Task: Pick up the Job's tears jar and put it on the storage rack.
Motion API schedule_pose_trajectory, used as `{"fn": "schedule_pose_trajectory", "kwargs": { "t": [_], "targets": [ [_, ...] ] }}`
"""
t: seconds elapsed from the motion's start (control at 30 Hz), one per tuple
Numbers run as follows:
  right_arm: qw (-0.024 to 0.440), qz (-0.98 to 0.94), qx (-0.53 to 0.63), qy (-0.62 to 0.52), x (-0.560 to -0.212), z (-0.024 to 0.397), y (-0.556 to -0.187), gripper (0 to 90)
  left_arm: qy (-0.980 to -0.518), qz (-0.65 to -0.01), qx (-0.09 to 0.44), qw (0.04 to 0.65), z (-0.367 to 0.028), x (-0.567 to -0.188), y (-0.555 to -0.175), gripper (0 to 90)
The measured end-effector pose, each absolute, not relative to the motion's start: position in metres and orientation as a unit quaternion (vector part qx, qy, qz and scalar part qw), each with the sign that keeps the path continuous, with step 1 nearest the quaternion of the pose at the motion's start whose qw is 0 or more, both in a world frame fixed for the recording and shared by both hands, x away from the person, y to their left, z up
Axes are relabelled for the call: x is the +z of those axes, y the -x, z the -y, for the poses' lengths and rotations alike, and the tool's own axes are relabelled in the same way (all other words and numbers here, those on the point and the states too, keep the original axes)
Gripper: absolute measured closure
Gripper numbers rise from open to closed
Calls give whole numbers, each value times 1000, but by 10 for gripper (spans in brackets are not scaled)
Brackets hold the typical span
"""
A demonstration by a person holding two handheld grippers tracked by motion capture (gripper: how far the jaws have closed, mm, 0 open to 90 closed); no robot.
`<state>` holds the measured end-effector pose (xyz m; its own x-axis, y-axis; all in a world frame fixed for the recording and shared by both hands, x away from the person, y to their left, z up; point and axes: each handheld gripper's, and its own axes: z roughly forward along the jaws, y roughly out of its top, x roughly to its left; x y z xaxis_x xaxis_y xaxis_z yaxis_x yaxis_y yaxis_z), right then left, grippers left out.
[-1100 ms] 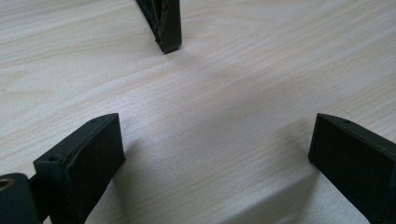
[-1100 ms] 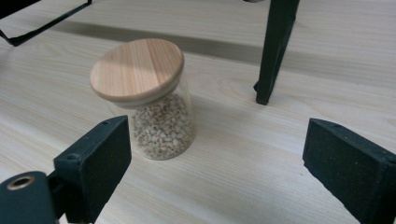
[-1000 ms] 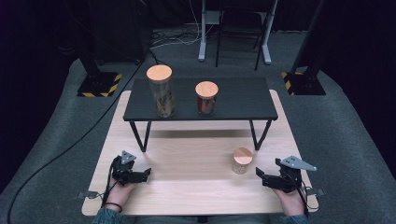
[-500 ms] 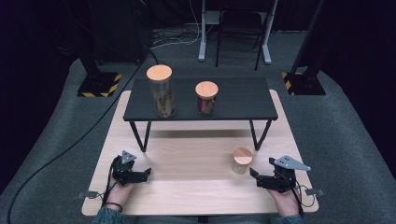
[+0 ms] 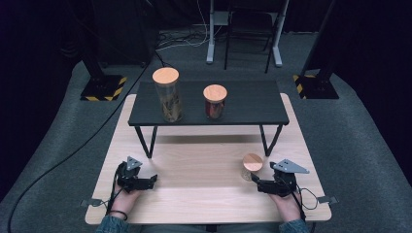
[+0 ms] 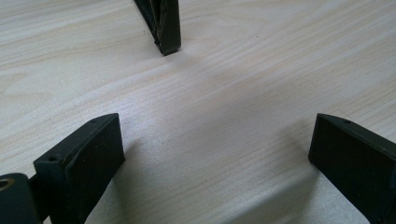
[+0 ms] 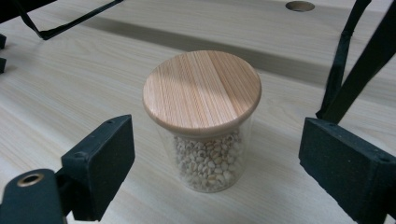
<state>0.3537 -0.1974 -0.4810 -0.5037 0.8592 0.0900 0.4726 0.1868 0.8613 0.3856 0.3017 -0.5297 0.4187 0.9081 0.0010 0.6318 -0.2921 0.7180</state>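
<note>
Standing upright on the pale wooden table [image 5: 194, 194], near its right front corner, the small clear glass jar of pale beans with a round wooden lid [image 7: 204, 126] is sitting just ahead of your right gripper [image 5: 256, 182] and is apart from both of its black pads [image 7: 100, 163]. You are holding that gripper low and level, pointing it at the jar, with its jaws spread wider than the jar; they have just been closing a little, yet nothing is being pinched, and the jar is standing beyond the fingertips rather than between them. In the right gripper view the lid is lying flat and closed on the glass, and the beans are filling the lower part of the jar. Farther out, your left gripper [image 5: 145, 182] is resting near the table's left front corner, well apart from the jar, its jaws gaping wide over bare wood. Behind both, a low black rectangular stand on thin metal legs [image 5: 252, 104] is sitting across the back of the table, carrying a tall glass jar with a wooden lid [image 5: 168, 96] on the left and a shorter glass jar with a wooden lid and dark reddish contents [image 5: 214, 102] beside it.
</note>
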Motion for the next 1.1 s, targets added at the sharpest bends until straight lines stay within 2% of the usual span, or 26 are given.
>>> {"fn": "schedule_pose_trajectory", "kwargs": {
  "t": [1.1],
  "targets": [
    [212,-749,439,-450,-498,169,-386,206,-776,-496,211,328,-302,-530,-386,28]
  ]
}}
